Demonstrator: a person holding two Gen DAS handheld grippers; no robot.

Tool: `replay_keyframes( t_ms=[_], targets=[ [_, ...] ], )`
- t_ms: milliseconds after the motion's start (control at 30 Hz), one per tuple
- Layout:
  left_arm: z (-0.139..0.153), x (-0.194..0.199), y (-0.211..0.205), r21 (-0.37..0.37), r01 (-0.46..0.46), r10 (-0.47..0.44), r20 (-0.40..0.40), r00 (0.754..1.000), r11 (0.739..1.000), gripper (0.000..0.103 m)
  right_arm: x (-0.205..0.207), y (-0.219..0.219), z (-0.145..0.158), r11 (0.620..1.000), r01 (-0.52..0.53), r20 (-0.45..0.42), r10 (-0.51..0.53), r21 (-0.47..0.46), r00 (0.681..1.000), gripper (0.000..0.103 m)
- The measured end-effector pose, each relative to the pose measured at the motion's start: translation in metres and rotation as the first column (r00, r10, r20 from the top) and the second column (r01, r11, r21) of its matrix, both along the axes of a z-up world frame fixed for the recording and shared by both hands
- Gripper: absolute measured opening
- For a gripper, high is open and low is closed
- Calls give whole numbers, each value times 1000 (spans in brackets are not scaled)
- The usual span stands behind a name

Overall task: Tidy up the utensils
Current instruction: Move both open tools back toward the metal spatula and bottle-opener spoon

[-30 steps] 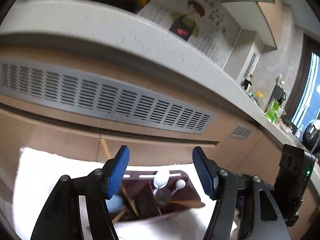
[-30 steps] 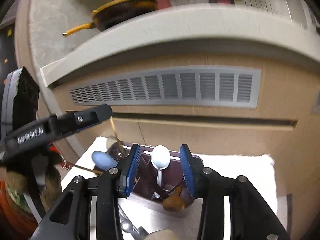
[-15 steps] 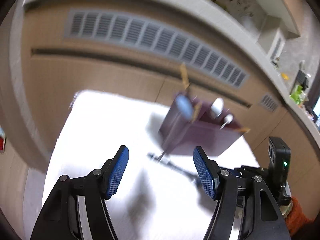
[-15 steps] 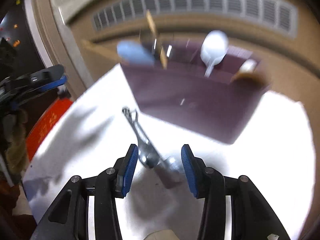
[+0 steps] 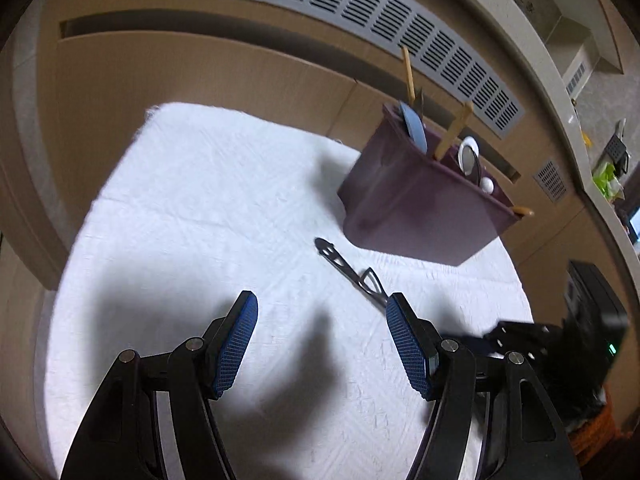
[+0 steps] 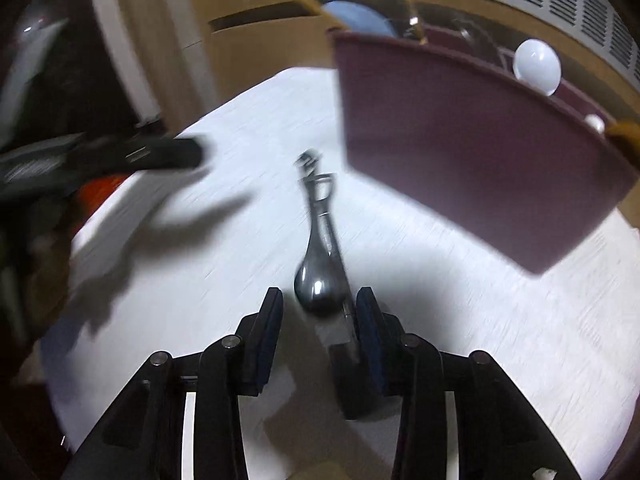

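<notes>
A metal spoon (image 6: 320,280) lies on the white cloth (image 6: 520,340), overlapping another metal utensil (image 6: 316,184) whose kind I cannot tell. My right gripper (image 6: 320,300) is low over the cloth, its jaws closing on either side of the spoon's bowl, with a gap still showing on the left. A dark purple utensil holder (image 6: 460,140) stands behind, holding a blue spoon, a white spoon and wooden sticks. In the left wrist view my left gripper (image 5: 320,308) hangs open above bare cloth (image 5: 200,220), left of the metal utensils (image 5: 352,272) and the holder (image 5: 412,208).
A wooden cabinet front with a long grey vent grille (image 5: 360,4) rises right behind the cloth. The right gripper's black body (image 5: 516,332) shows blurred at the right of the left wrist view. The left gripper (image 6: 120,156) appears blurred at the left of the right wrist view.
Both grippers have dropped and tipped down toward the cloth. The right one has come onto the spoon's bowl and its jaws have narrowed. The left one's jaws stay wide.
</notes>
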State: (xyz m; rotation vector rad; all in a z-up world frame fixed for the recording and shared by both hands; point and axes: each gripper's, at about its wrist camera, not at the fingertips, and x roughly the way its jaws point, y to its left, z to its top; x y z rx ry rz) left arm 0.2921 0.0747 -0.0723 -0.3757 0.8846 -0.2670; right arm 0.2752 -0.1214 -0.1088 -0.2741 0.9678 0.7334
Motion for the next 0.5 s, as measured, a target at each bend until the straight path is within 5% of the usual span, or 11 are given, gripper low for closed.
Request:
replay_keyframes(
  t_ms=[267, 500],
  targets=[
    [-8, 12, -28, 9, 72, -72, -35, 997, 997, 67, -28, -44, -1, 989, 80, 100, -68, -127, 993, 34],
    [-4, 22, -58, 40, 175, -175, -22, 984, 984, 67, -3, -95, 4, 930, 333, 190, -302, -156, 934, 36]
  ],
)
